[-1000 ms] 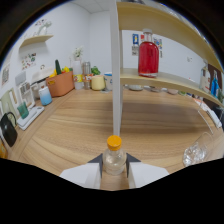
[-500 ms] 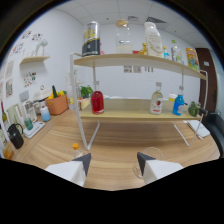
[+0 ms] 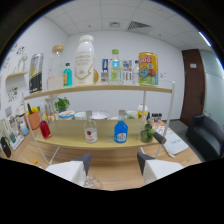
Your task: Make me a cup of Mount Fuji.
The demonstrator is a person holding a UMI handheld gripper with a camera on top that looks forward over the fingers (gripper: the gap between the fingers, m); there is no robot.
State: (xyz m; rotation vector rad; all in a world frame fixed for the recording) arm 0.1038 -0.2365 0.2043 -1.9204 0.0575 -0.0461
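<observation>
My gripper [image 3: 115, 161] is open and holds nothing; its two white fingers with dark tips point at a two-level wooden shelf rack [image 3: 100, 90]. On the lower shelf, beyond the fingers, stand a clear bottle with a red label [image 3: 89, 132] and a blue bottle [image 3: 121, 131], with a red bottle [image 3: 45, 129] further left and a green object [image 3: 146, 134] to the right. The upper shelf carries a tall white bottle [image 3: 85, 60], a yellow can [image 3: 148, 67] and several smaller bottles. A clear glassy thing [image 3: 92, 182] shows by the left finger, too blurred to name.
White rack legs [image 3: 166, 115] stand at the shelf's right end. A small plant [image 3: 61, 104] and an orange pot [image 3: 34, 119] sit to the left. A dark sofa [image 3: 206, 135] and a brown door [image 3: 192, 85] are to the right. White bowls [image 3: 100, 115] line the shelf back.
One second ago an orange-capped bottle stood between the fingers on the table. The gripper has since let it go, turned and risen toward the shelf, which is closer now.
</observation>
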